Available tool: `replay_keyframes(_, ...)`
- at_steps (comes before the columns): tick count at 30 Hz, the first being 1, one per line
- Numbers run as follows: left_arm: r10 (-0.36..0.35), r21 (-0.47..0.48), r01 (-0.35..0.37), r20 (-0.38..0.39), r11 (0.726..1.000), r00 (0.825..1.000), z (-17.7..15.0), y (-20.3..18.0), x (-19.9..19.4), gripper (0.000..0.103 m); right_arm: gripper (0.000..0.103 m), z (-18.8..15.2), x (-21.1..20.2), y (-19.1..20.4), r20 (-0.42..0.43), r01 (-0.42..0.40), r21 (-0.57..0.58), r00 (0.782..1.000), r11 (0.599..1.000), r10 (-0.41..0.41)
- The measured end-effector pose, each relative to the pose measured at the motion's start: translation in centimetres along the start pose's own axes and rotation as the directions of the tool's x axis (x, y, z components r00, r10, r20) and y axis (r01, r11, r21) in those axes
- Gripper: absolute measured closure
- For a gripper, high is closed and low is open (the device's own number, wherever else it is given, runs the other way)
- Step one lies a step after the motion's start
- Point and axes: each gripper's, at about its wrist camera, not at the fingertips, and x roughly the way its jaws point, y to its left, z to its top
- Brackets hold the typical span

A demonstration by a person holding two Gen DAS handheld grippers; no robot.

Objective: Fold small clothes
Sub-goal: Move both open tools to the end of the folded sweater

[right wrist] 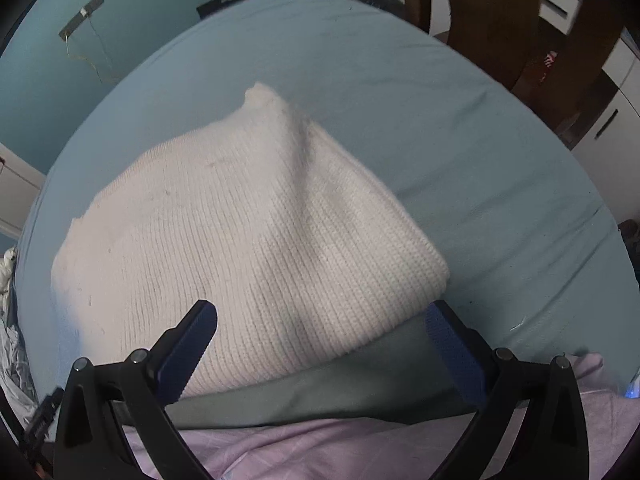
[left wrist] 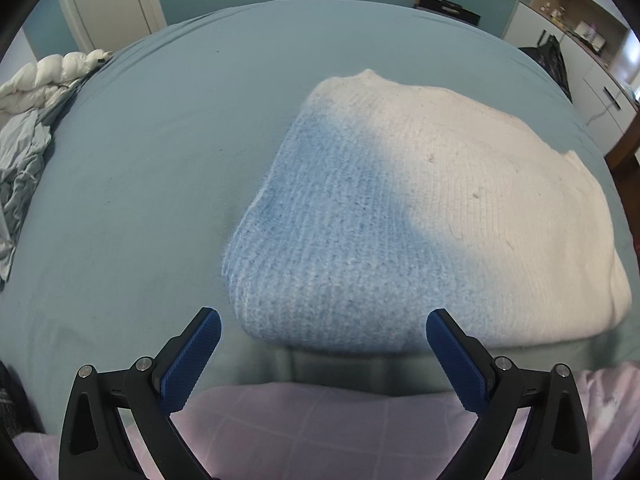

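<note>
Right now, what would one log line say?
white-and-blue knitted sweater: folded on teal bed sheet | left gripper: open, empty | right gripper: open, empty

Folded cream-and-blue knitted sweater (left wrist: 400, 208): underlayers hidden beneath top fold. Crumpled pale grey-blue cloth (left wrist: 20, 184) cut by left edge (type indeterminate). Shelf items top right too small.

Ahead of the left hand-held gripper (left wrist: 323, 334), black-framed with dark blue ridged pads (left wrist: 192, 360), the folded knit sweater (left wrist: 420, 208) shows ribbed cream, shading to pale blue along its near-left part. Between the right hand-held gripper (right wrist: 322, 330) jaws the same sweater (right wrist: 248, 240) reads all cream, lying on a plain teal-blue bed sheet (right wrist: 480, 152). Nearest both grippers sits pale lilac fabric (left wrist: 320, 420) with a faint grid of lighter lines, and far left a white quilted duvet (left wrist: 44, 80).
</note>
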Motion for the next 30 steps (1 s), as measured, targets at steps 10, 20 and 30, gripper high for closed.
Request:
replay_keyframes(10,-0.03,-0.095,0.027,-0.026,0.995,0.999,0.9,3.1,2.0,0.0,0.001,1.7,-1.8,1.2,0.157,-0.028,0.013,0.987,1.0,0.025)
replay_keyframes(20,-0.015,-0.081,0.016,0.006,0.997,1.0,1.1,2.9,1.1,0.0,0.001,4.2,-15.4,5.4,0.478,0.139,-0.158,0.877,0.978,-0.047)
replay_keyframes(30,0.012,-0.092,-0.007,0.046,0.996,0.999,1.1,3.7,-0.2,0.0,0.001,4.0,-8.4,6.2,0.117,0.046,-0.232,0.993,0.972,-0.019)
